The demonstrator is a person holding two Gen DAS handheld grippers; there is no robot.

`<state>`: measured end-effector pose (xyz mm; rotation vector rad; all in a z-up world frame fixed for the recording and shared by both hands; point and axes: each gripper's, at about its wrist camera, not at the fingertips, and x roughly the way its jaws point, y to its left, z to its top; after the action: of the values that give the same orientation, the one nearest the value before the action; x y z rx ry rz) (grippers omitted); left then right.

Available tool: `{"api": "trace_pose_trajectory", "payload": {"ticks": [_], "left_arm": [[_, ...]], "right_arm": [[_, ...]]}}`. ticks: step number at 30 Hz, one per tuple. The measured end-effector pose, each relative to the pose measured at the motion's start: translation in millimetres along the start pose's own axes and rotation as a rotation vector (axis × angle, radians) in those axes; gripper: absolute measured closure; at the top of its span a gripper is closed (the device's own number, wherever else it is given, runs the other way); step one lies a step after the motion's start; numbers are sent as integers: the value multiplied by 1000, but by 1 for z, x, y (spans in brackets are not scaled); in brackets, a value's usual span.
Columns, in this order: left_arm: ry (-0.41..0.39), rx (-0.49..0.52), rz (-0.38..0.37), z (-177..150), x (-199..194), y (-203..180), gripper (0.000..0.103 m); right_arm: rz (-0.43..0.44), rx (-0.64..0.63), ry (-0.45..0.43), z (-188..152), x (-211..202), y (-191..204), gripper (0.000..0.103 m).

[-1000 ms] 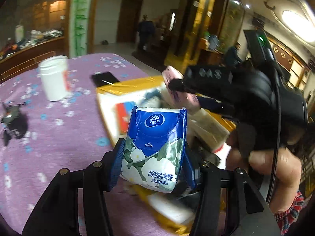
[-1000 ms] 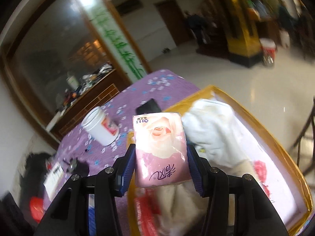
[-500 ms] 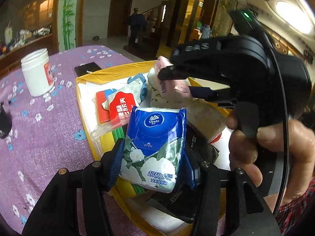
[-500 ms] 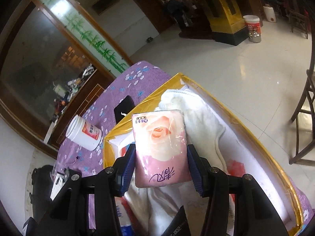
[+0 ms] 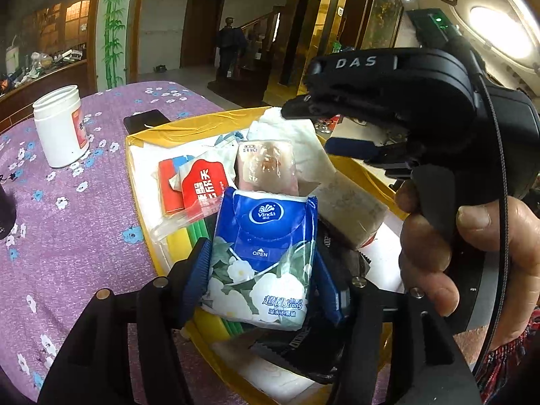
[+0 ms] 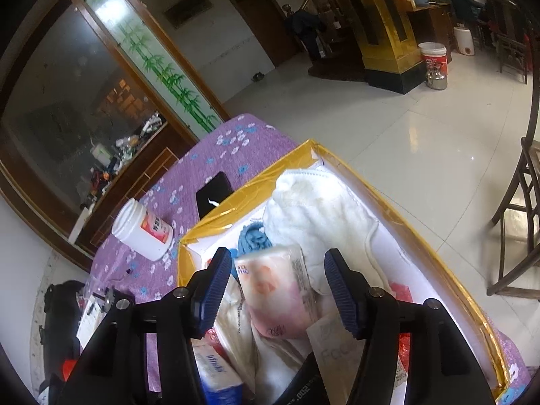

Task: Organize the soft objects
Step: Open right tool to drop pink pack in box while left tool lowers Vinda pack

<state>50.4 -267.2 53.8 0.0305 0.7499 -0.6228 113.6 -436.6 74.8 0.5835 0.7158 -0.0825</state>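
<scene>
My left gripper (image 5: 263, 283) is shut on a blue Vinda tissue pack (image 5: 266, 256) and holds it over the near part of the yellow-rimmed box (image 5: 189, 128). My right gripper (image 6: 280, 290) is open above the box (image 6: 388, 199). A pink tissue pack (image 6: 280, 293) lies loose in the box between and below the open fingers, on white cloth (image 6: 320, 216). It also shows in the left wrist view (image 5: 266, 165). The right gripper body (image 5: 405, 108) shows in the left wrist view above the box.
The box holds a red packet (image 5: 202, 185), a towel, green and yellow items and dark things. A white jar (image 5: 60, 125) and a black phone (image 5: 145, 121) sit on the purple flowered tablecloth (image 5: 67, 236). A chair (image 6: 516, 222) stands on the floor at right.
My right gripper has opened and the pink tissue pack has dropped into the box. The left gripper still holds the blue pack and has moved further over the box.
</scene>
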Motion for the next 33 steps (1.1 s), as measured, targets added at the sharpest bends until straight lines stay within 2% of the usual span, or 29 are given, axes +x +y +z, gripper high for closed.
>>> {"api": "trace_pose_trajectory", "payload": {"ticks": [4, 10, 17, 33], "left_arm": [[0, 14, -1, -1, 0, -3, 39], [-37, 48, 47, 1, -8, -9, 38], [-45, 63, 74, 1, -9, -12, 38], [-124, 160, 205, 0, -21, -22, 38]], "right_arm": [[-30, 9, -64, 3, -14, -4, 42], [-94, -27, -172, 6, -36, 2, 42], [-91, -21, -175, 7, -38, -1, 42], [-91, -35, -186, 6, -42, -1, 42]]}}
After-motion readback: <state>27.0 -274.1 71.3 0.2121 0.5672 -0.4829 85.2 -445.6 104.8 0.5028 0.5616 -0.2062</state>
